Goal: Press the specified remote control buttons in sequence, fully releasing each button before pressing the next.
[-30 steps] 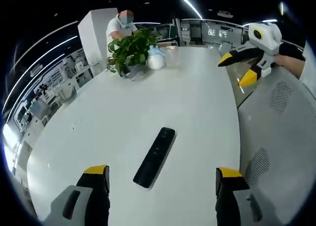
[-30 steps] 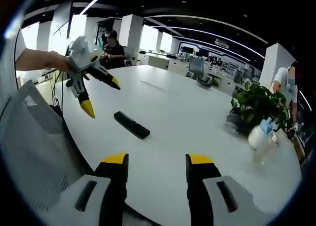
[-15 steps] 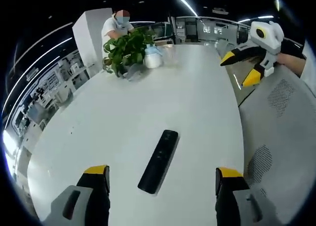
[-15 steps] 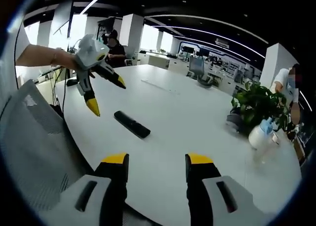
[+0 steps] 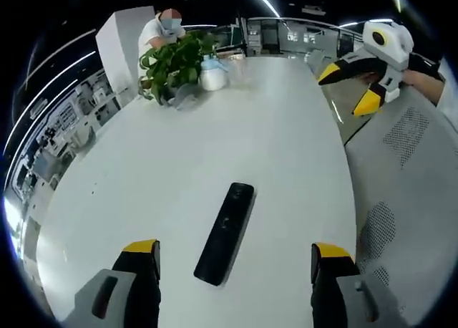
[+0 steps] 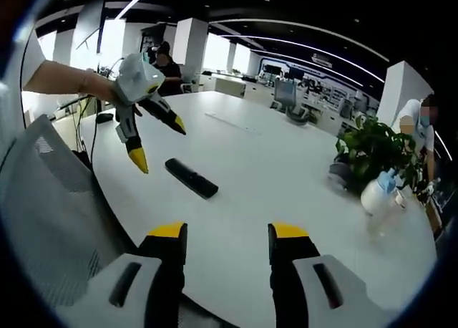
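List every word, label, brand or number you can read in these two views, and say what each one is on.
None can be read.
Remote control: its buttons show as faint marks, too small and dark to read.
White spray bottle: no label legible.
Lit wall panels in the background: blurred, unreadable.

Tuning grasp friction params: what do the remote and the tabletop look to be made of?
Remote: likely hard plastic, black, matte with a slight sheen along its top. Tabletop: white, smooth, probably laminate or painted board, semi-gloss given the faint ceiling-light reflections; exact material is unclear.
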Tool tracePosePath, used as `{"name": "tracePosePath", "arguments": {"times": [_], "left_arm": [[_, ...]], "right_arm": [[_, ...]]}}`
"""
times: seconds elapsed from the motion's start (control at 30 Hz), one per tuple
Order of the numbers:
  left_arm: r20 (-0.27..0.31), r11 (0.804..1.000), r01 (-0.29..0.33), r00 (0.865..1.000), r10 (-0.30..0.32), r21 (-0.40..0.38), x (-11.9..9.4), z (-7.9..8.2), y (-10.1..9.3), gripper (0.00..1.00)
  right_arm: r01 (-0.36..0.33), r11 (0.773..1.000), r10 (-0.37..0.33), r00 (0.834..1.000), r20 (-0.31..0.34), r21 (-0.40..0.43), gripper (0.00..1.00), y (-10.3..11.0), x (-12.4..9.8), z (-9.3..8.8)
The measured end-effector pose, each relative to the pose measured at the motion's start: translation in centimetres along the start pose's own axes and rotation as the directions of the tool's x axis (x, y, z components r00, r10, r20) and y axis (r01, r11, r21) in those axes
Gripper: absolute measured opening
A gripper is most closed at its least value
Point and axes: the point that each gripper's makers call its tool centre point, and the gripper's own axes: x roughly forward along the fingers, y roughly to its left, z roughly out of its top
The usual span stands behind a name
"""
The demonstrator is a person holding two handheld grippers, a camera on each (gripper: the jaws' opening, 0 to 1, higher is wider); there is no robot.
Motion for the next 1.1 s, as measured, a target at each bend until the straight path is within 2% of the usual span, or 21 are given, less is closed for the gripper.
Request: {"name": "tracePosePath", "arguments": {"times": [0.17, 0.3, 0.43, 0.9, 1.1], "left_arm": [[-0.005, 1.0, 0.006, 1.0, -0.007, -0.011, 0.7, 0.4, 1.1, 0.9], [-0.031, 1.0, 0.001, 1.0, 0.0, 0.023, 1.5, 0.2, 1.4, 0.9], [-0.032, 1.0, 0.015, 0.999, -0.015, 0.013, 2.0, 0.3, 1.4, 0.9], [-0.118, 0.997, 0.068, 0.991, -0.064, 0.025, 3.6, -1.7, 1.1, 0.88], [-0.139, 0.996, 0.09, 0.986, -0.088, 0.003, 4.4, -2.3, 1.2, 0.84]], "right_arm": [[-0.007, 1.0, 0.007, 1.0, -0.008, -0.009, 0.46, 0.2, 0.1, -0.1], [-0.001, 1.0, 0.001, 1.0, -0.001, 0.004, 0.47, 0.0, 0.0, 0.0], [0.004, 1.0, -0.004, 1.0, 0.001, 0.008, 0.47, -0.2, 0.0, 0.0], [0.013, 1.0, -0.013, 1.0, 0.002, 0.02, 0.46, -0.3, 0.0, -0.1], [0.008, 1.0, -0.008, 1.0, -0.006, 0.017, 0.46, -0.2, 0.1, -0.2]]}}
